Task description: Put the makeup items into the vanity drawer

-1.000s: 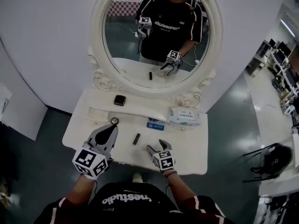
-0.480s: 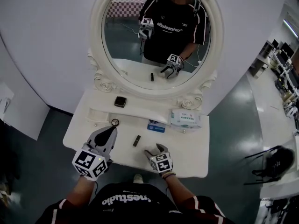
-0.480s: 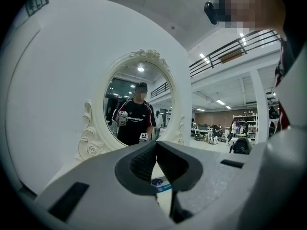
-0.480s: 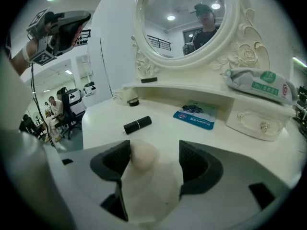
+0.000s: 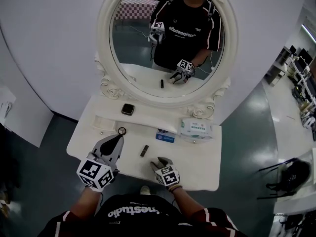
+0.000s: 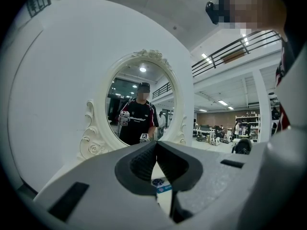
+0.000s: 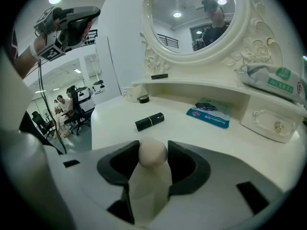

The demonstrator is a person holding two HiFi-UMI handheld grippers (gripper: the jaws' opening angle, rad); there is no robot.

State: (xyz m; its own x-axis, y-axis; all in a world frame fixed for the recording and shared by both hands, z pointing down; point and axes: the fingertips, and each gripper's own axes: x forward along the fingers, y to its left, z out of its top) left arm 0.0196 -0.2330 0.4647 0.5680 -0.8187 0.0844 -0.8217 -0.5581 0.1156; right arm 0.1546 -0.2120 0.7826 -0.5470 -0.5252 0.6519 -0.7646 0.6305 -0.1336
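On the white vanity top [image 5: 197, 154] lie a black lipstick tube [image 5: 144, 150] [image 7: 149, 121], a blue packet [image 5: 165, 137] [image 7: 209, 111] and a small round black item [image 5: 121, 130] [image 7: 143, 99]. A square black compact [image 5: 128, 109] sits on the raised shelf. My right gripper [image 5: 160, 161] [image 7: 153, 153] is at the table's front edge. Its jaws are closing on a cream drawer knob [image 7: 152, 152], and both pads touch it. My left gripper [image 5: 117, 139] [image 6: 156, 150] hovers over the front left of the top, shut and empty.
A pack of wipes [image 5: 196, 127] [image 7: 276, 83] rests on the right of the shelf, above a small drawer [image 7: 268, 121] with a gold knob. The oval mirror [image 5: 165, 38] rises behind. Dark floor surrounds the vanity.
My right gripper has drawn back to the table's front edge and its jaws have narrowed. The left gripper has barely moved.
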